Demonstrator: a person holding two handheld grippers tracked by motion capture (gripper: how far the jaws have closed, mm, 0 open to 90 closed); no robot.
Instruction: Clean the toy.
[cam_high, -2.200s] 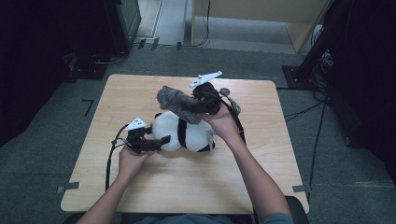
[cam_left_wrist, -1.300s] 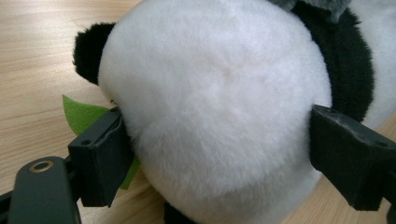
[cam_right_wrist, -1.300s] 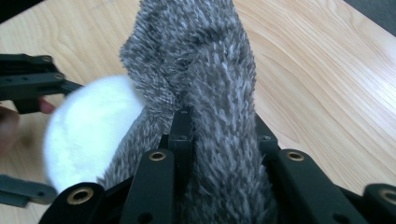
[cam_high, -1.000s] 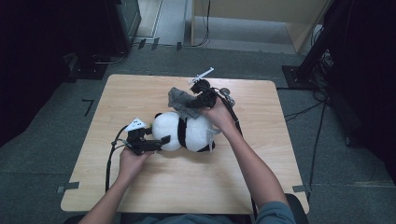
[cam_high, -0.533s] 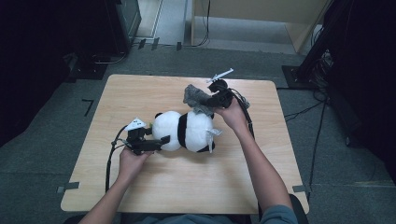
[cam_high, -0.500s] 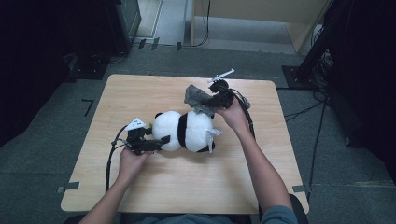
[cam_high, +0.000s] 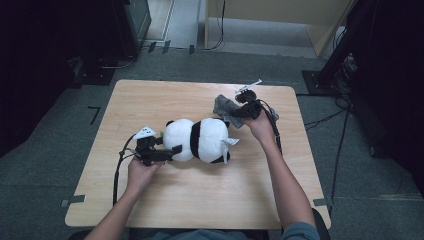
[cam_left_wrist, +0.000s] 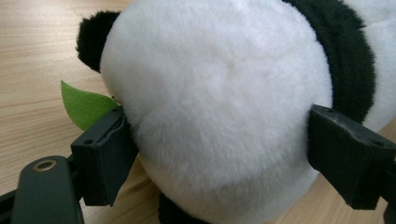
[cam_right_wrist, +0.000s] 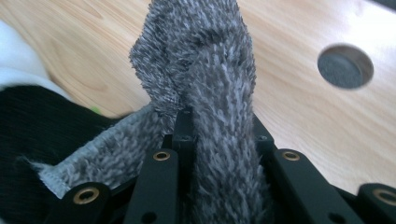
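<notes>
A black-and-white panda plush (cam_high: 200, 140) lies on its side in the middle of the wooden table (cam_high: 200, 200). My left gripper (cam_high: 170, 150) is shut on its white head (cam_left_wrist: 224, 93), one pad pressed into each side. A green felt leaf (cam_left_wrist: 84, 105) sticks out beside the left pad. My right gripper (cam_high: 239, 111) is shut on a grey fluffy cloth (cam_high: 223, 107) just beyond the panda's rear, at the table's far right. In the right gripper view the cloth (cam_right_wrist: 210, 70) bunches up between the jaws and drapes over them.
A round cable hole (cam_right_wrist: 345, 66) is cut in the tabletop beyond the cloth. A white tag (cam_high: 227, 145) hangs from the panda's rear. Black cables trail from both grippers. Dark equipment and floor cables (cam_high: 330, 117) surround the table.
My right gripper has carried the grey cloth to the right, off the panda's back, and lower toward the table's far right. The left gripper and the panda have stayed put.
</notes>
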